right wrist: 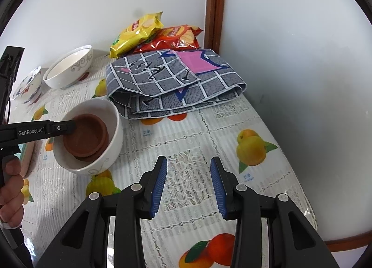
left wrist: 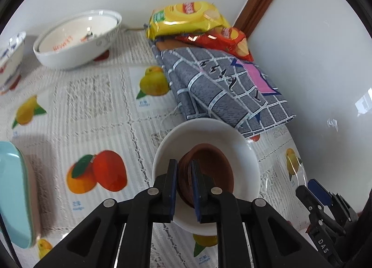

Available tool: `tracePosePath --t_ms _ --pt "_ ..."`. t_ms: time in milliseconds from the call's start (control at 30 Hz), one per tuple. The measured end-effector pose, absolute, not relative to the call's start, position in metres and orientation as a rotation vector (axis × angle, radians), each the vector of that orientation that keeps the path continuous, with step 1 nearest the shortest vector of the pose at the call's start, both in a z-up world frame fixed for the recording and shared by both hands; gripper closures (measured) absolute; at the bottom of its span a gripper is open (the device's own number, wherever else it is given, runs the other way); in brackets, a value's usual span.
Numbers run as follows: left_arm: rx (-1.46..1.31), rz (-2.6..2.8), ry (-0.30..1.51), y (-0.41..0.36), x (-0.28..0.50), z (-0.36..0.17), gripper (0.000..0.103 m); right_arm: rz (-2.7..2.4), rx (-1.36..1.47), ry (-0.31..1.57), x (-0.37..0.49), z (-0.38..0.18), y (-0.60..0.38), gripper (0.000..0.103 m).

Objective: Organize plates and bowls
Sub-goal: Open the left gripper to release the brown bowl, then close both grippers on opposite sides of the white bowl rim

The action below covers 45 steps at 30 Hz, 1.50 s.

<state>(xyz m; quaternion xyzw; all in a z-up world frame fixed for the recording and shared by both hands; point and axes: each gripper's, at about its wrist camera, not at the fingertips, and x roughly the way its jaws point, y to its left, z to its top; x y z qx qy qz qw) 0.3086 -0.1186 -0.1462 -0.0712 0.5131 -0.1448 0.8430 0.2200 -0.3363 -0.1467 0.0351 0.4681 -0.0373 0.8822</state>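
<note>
- L gripper (left wrist: 183, 175) fingers narrow — pinching rim of brown dishes (left wrist: 207, 170); R gripper (right wrist: 188, 175) fingers apart, holding nothing.
- Brown dishes stacked, mouths up, tilted, inside white bowl (right wrist: 111, 128) on tablecloth (right wrist: 197, 133).

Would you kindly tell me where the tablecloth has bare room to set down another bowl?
Free: the stretch right of the white bowl, below the folded grey cloth. Crowded: the back, with snack bags and two bowls.
</note>
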Motion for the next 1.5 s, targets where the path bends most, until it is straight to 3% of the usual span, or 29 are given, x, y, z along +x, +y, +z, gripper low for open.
tracePosePath --t_ms 133,867,1000,1500 --pt "-0.117 -0.288 1.047 -0.113 0.302 -0.131 0.085 -0.043 0.086 0.96 0.225 -0.141 -0.328 0.064" --pt "-0.074 -0.228 1.12 -0.101 0.306 -0.15 0.085 0.09 0.139 0.999 0.262 -0.151 -0.287 0.064" --pt "-0.063 -0.22 1.138 -0.103 0.31 -0.158 0.08 0.086 0.138 1.029 0.269 -0.161 -0.285 0.065" --pt "0.0 -0.199 1.165 -0.115 0.319 -0.171 0.078 0.073 0.15 1.113 0.286 -0.182 -0.278 0.065"
